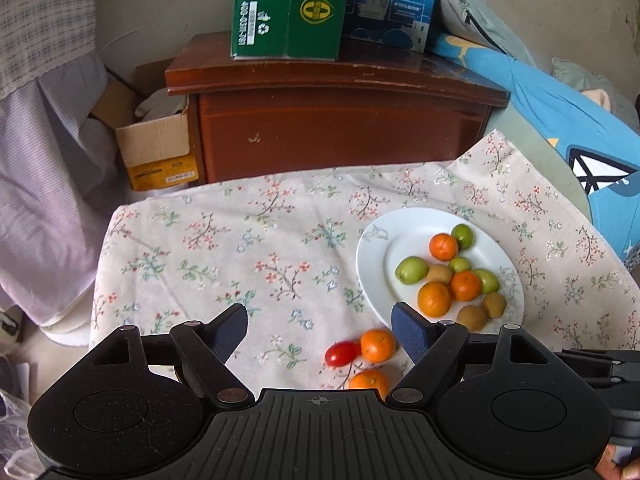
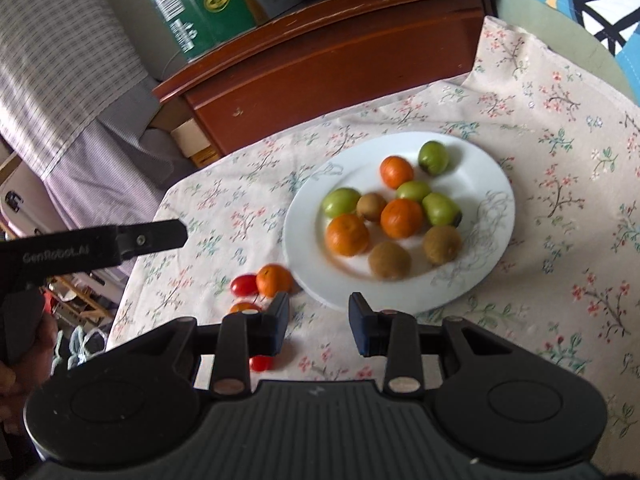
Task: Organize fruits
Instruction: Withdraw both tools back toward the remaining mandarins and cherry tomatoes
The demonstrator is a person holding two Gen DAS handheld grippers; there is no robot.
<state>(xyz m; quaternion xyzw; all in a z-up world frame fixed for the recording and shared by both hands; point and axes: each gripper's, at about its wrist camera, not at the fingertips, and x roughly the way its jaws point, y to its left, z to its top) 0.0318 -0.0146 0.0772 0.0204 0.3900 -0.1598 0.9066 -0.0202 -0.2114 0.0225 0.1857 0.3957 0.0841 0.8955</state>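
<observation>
We read the white plate [image 2: 492, 184] as the collecting place, since most of the fruit already sits on it: three oranges, four green fruits and three kiwis bunched toward its middle, where they prop one another and cannot roll to the rim. What is left lies on the floral tablecloth [image 1: 240, 240] just off the plate's near-left edge, so we judge the sorting to be well along with only stragglers to bring in. There we see a loose orange [image 1: 378, 345] touching a cherry tomato [image 1: 342, 353], a second orange [image 1: 368, 382] partly hidden under the left gripper's body, and, in the right wrist view, another cherry tomato [image 2: 261, 362] half covered by the right gripper's linkage. Our left gripper [image 1: 320, 332] hangs over this little group with its jaws spread wide and nothing between them, a width that we think suits closing round the loose orange, which lies just inside the right-hand pad. Our right gripper [image 2: 319, 326] hovers at the plate's near rim, its jaws parted too, though less widely, and likewise empty; we take it to be held back there so that it does not crowd the other tool. The round fruits would roll if nudged, so a careful, centred closing seems called for.
</observation>
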